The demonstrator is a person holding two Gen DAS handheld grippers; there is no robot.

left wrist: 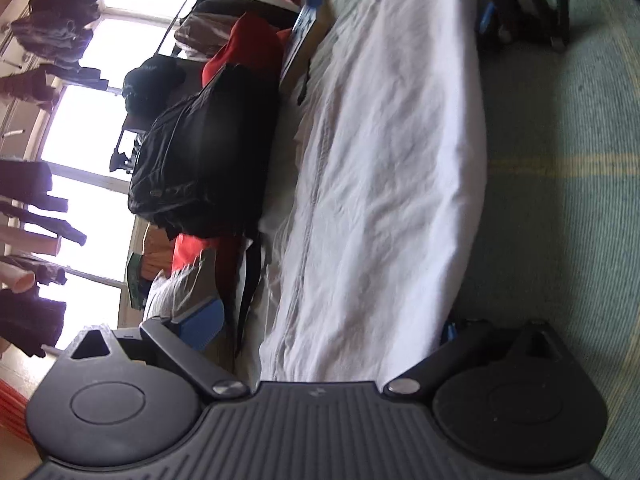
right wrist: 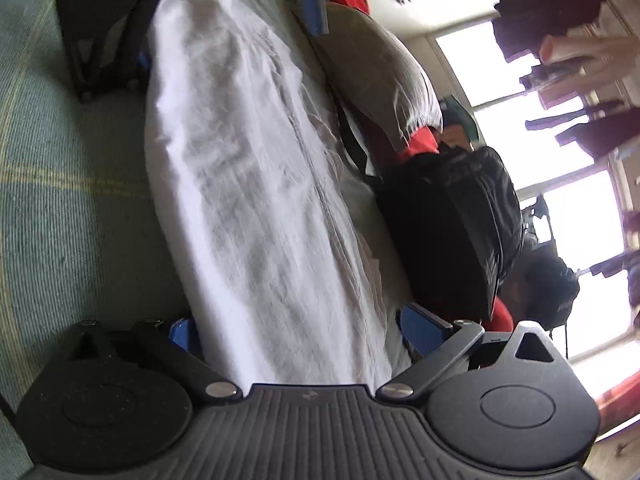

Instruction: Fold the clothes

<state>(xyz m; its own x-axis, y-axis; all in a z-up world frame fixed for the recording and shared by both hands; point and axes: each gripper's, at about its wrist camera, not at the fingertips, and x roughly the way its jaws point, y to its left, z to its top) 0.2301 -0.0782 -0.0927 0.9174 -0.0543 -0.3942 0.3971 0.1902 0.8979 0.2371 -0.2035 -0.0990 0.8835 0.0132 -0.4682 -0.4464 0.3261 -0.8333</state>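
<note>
- Green ribbed woven bed cover (left wrist: 568, 216) with pale yellow stripes: the surface under everything; the pictures are rolled sideways.
- Long white crumpled cotton garment (left wrist: 380, 168), folded into a narrow band with a seam along its length: lies flat on the bed cover and stretches from one gripper to the other, its ends between the two pairs of jaws.
- Black nylon backpack (right wrist: 456, 232): just beside the garment's long edge, leaning on a red fabric bundle (left wrist: 248, 48); its strap trails toward the white cloth.
- Grey-beige pillow (right wrist: 376, 72): next to the backpack, close to the same edge.
- Dark clothes on a rail (left wrist: 36, 184): hang before a bright window, well apart from the bed.
- Right gripper (right wrist: 304, 328), black with blue pads: jaws spread wide, straddling the garment's end, not pinching it.
- Left gripper (left wrist: 332, 328): jaws likewise released, one blue pad on either side of the cloth.
- No legible writing or brand mark.
</note>
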